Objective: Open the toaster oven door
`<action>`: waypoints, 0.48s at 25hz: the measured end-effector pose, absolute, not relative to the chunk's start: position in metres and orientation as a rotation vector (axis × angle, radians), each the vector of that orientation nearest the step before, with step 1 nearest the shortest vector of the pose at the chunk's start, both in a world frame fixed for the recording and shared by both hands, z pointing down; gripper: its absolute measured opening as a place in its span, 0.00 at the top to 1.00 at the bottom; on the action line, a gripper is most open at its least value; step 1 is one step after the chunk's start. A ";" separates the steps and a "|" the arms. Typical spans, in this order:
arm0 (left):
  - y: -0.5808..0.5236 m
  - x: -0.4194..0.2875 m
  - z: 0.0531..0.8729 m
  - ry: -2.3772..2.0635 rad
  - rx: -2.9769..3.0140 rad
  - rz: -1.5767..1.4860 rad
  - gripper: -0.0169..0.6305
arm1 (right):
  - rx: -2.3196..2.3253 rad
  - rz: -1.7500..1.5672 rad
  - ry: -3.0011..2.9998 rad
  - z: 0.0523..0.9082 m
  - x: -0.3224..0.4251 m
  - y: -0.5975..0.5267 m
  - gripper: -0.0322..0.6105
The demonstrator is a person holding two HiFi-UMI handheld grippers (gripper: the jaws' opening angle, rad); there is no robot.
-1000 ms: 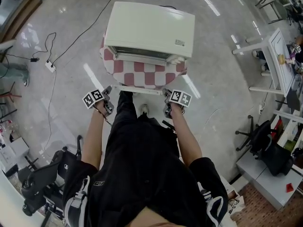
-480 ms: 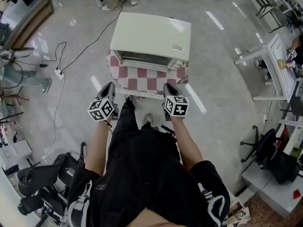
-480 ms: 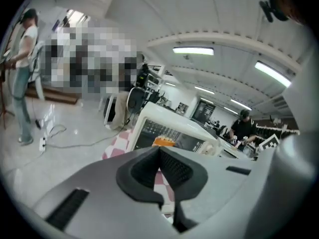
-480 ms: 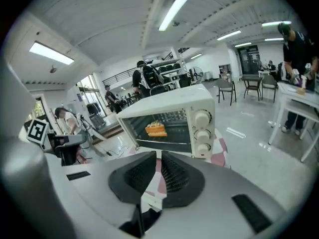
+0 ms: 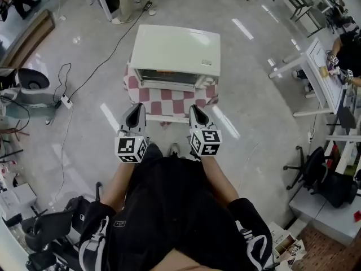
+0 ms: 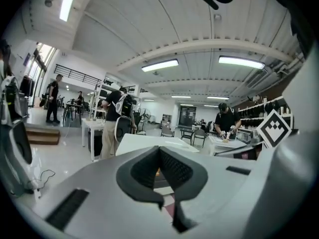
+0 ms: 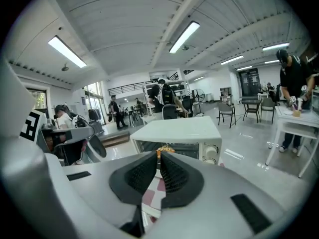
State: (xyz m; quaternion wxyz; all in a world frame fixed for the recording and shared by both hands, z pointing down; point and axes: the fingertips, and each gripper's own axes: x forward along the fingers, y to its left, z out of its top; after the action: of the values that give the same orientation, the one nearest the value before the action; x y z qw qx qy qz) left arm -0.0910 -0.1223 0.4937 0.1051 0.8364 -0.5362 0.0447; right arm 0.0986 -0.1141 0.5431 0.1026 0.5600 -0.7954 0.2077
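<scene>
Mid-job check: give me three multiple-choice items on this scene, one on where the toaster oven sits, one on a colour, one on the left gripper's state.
1. The toaster oven rests on: A a checkered cloth; B bare floor; C a chair.
2. The cloth's checks are: A blue and white; B red and white; C green and yellow.
3. The left gripper has its jaws: A wide apart; B shut on a door handle; C shut, nothing between them.
Answers: 1 A, the head view shows the cloth under it; 2 B, red and white squares show below the oven; 3 C, its own view shows the pads together and empty.
</scene>
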 end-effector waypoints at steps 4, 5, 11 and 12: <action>-0.118 -0.089 0.472 -1.548 2.542 0.119 0.96 | 1.713 0.579 -2.347 0.518 0.086 -0.110 0.89; -0.116 -0.090 0.467 -1.540 2.558 0.113 0.96 | 1.726 0.573 -2.347 0.513 0.081 -0.108 0.89; -0.095 -0.098 0.448 -1.488 2.593 0.072 0.96 | 1.798 0.519 -2.356 0.487 0.056 -0.090 0.89; -0.092 -0.100 0.448 -1.485 2.595 0.075 0.96 | 1.803 0.516 -2.356 0.485 0.053 -0.087 0.89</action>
State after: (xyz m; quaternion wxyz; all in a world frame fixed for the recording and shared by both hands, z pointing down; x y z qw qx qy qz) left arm -0.1003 -0.0921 0.4478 0.0755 0.8652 -0.4951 0.0250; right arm 0.0532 -0.0872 0.4851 0.0651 0.5975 -0.7807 0.1711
